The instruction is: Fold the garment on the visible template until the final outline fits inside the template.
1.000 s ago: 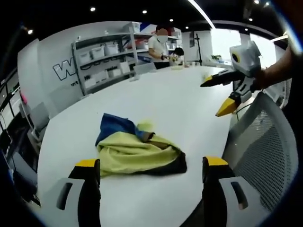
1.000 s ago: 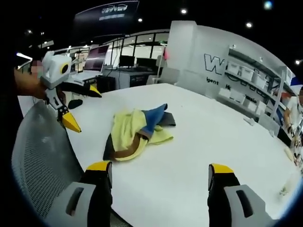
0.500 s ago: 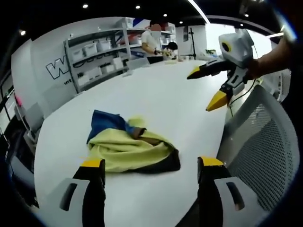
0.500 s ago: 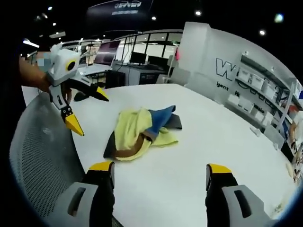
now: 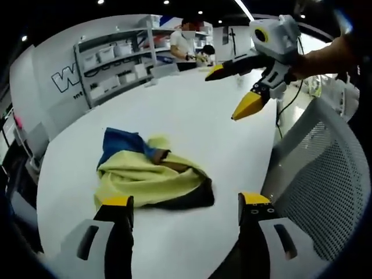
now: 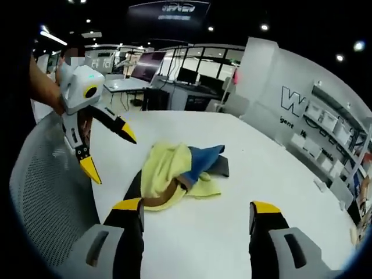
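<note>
Garment (image 5: 152, 177) lies bunched in heap on white desk (image 5: 192, 116), near edge by mesh chair (image 5: 317, 174). No fold yet. Left gripper (image 5: 183, 203) above heap, fingers spread, empty, ready to grab. Right gripper (image 6: 195, 209) same: spread, empty, aimed at heap.

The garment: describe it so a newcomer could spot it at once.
On the big white table, near the edge by the mesh chair, lies the garment, a crumpled heap. It is mostly pale yellow with a blue section and dark trim.

Lab-like office (bin shelves (image 5: 113, 64), monitors (image 6: 152, 61))
</note>
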Demonstrator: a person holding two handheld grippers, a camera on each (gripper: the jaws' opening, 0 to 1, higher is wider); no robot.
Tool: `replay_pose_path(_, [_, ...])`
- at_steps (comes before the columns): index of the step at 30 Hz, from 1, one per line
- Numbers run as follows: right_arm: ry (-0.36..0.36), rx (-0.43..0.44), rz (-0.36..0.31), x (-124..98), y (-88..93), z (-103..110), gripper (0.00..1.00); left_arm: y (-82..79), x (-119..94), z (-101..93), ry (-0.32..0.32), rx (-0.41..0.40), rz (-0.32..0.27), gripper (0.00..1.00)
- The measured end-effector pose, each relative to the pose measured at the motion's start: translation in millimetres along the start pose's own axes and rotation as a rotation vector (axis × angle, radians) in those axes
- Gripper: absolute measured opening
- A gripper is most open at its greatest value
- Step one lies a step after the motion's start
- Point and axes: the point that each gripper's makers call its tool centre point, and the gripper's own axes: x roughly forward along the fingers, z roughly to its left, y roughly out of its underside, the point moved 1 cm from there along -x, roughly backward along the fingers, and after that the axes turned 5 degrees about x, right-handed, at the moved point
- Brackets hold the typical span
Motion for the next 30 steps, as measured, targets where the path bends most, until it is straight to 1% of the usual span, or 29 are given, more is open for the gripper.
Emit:
replay_pose_path(7, [-0.025,-0.054,0.026,7.0,4.7,-4.7,0.69,1.6,4.0,-5.0,0.018,-0.02,0.014,0.64])
replay_pose_path(9, [-0.033,-0.078,0.033,9.4,4.6,-6.6,0.68,7.9,6.6,-11.2,0.05,-0.069,0.06,0.61])
replay_pose_path(10, [-0.037,-0.093,0.034,10.7,4.0,-7.6,0.67,9.0,9.2,-12.2,0.056,-0.079,0.072,0.61])
replay_pose_path(16, [-0.058,-0.147,0.044,17.7,2.6,-11.4,0.64,9.1,14.9,-20.4,0.076,-0.048,0.08,0.59])
replay_pose_path(23, [-0.086,-0.19,0.057,24.9,3.5,-12.1,0.62,8.1,20.2,-22.9,0.091,-0.062,0.084,0.54])
replay_pose_path(26, [-0.106,-0.218,0.056,29.2,3.0,-10.9,0.6,8.1,23.1,-24.5,0.097,-0.065,0.089,0.53])
replay_pose_path(30, [-0.115,-0.264,0.06,35.3,2.0,-11.9,0.6,10.7,28.2,-28.0,0.114,-0.068,0.102,0.49])
